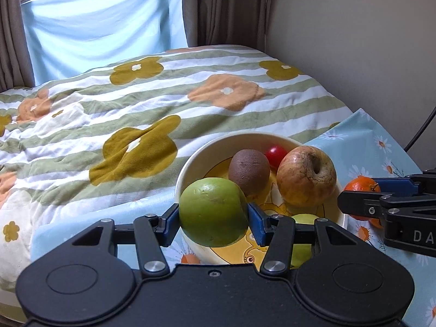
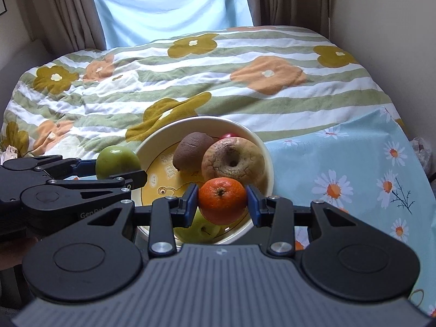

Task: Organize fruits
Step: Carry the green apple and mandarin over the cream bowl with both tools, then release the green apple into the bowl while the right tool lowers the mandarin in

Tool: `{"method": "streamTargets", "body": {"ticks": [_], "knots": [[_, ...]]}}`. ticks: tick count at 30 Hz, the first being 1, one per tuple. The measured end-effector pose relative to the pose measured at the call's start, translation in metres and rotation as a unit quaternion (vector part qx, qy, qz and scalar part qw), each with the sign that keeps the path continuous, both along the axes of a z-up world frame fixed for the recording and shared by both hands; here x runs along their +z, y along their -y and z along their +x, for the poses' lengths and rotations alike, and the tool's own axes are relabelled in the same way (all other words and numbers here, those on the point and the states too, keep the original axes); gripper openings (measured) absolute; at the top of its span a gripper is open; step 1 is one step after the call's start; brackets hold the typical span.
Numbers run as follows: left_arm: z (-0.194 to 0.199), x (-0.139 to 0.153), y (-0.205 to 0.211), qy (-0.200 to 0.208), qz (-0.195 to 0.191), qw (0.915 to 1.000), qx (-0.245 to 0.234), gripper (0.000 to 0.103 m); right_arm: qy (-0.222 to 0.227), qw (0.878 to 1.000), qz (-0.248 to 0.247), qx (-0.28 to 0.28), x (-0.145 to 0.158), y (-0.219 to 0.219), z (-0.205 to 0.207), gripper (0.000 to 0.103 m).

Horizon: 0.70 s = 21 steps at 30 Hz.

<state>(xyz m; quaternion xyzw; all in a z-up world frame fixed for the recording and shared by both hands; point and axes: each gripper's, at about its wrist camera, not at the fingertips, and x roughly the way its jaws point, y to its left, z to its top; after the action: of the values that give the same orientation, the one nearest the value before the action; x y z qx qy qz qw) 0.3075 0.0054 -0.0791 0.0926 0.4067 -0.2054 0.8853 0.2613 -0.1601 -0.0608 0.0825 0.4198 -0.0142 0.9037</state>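
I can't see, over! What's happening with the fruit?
Left gripper holds green apple. Right gripper holds mandarin. Bowl below, nothing blocking.

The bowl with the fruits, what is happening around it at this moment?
A person works with two handheld grippers to collect fruit into the bowl. The left gripper is shut on a green apple at the bowl's near-left rim. The right gripper is shut on an orange over the bowl's near side. Already inside lie a kiwi, a wrinkled apple, a small red fruit and another green fruit. The bowl stands on a daisy-print cloth.
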Motion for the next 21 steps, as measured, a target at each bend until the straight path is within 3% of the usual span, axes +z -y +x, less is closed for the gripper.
{"method": "streamTargets", "body": {"ticks": [13, 14, 16, 18, 21], "knots": [[0.014, -0.028, 0.013, -0.036, 0.010, 0.9991, -0.018, 0.058, -0.013, 1.000, -0.001, -0.029, -0.010, 0.011, -0.002, 0.053], [0.014, -0.027, 0.012, -0.036, 0.006, 0.9992, -0.018, 0.060, -0.012, 0.999, -0.002, -0.030, -0.009, 0.012, -0.002, 0.053], [0.012, -0.021, 0.009, -0.028, -0.011, 0.9993, -0.020, 0.082, -0.011, 0.999, -0.003, -0.032, -0.007, 0.014, -0.003, 0.053], [0.008, -0.012, 0.008, -0.009, -0.012, 0.9998, -0.011, 0.097, -0.008, 0.999, -0.005, -0.035, -0.005, 0.015, -0.005, 0.053], [0.003, 0.000, 0.003, -0.002, -0.023, 0.9997, -0.005, 0.097, -0.005, 0.999, -0.007, -0.036, 0.001, 0.018, -0.009, 0.053]]}}
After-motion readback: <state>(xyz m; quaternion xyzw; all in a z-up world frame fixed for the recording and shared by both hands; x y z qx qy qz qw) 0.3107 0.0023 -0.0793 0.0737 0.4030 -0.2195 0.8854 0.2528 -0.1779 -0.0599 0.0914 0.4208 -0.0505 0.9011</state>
